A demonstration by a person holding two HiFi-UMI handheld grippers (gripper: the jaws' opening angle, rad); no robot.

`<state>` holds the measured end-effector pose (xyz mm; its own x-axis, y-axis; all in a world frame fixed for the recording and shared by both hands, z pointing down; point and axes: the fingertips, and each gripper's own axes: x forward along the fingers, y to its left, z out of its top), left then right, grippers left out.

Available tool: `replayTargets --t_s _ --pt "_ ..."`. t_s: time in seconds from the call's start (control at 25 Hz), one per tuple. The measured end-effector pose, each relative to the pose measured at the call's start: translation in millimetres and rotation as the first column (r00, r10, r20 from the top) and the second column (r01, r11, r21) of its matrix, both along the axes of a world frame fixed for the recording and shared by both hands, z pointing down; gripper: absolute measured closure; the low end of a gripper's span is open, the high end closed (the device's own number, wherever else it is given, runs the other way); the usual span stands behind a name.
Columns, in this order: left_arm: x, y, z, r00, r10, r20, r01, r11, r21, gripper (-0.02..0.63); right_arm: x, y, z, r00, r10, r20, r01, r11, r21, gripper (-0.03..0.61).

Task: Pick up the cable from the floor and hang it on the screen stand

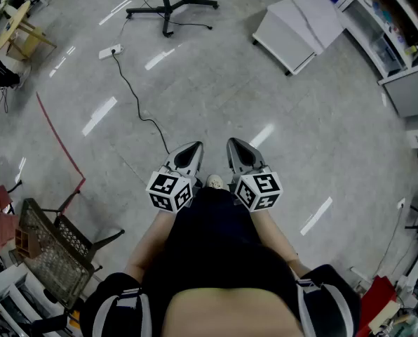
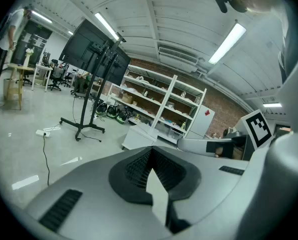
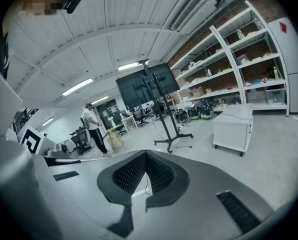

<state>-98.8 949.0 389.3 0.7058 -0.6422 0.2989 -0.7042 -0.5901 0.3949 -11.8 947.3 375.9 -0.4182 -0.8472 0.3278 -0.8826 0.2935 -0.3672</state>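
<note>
Nothing is done yet: the left tongs and right tongs are closed and empty, the cable lies on the floor, seemingly ending near them, with the screen stand far off.

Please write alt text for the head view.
A person holds the left gripper and right gripper side by side, both shut and empty, above a grey floor. A black cable runs from a power strip toward them; the screen stand stands beyond.

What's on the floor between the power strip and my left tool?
The black cable, running across bare floor from the strip almost to the left tool; the head view shows it.
</note>
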Motion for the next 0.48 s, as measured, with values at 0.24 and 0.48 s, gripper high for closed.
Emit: replayTargets --t_s 0.24,0.48 --pt "40 4 -28 0.998 0.045 0.038 -0.048 0.995 0.087 0.611 33 1 -4 0.999 0.013 0.03 -0.013 1.0 -0.003 0.555" --pt "58 -15 -29 0.995 0.075 0.058 -0.082 0.988 0.127 0.611 55 -14 -4 0.997 0.049 0.061 -0.049 0.999 0.0 0.555"
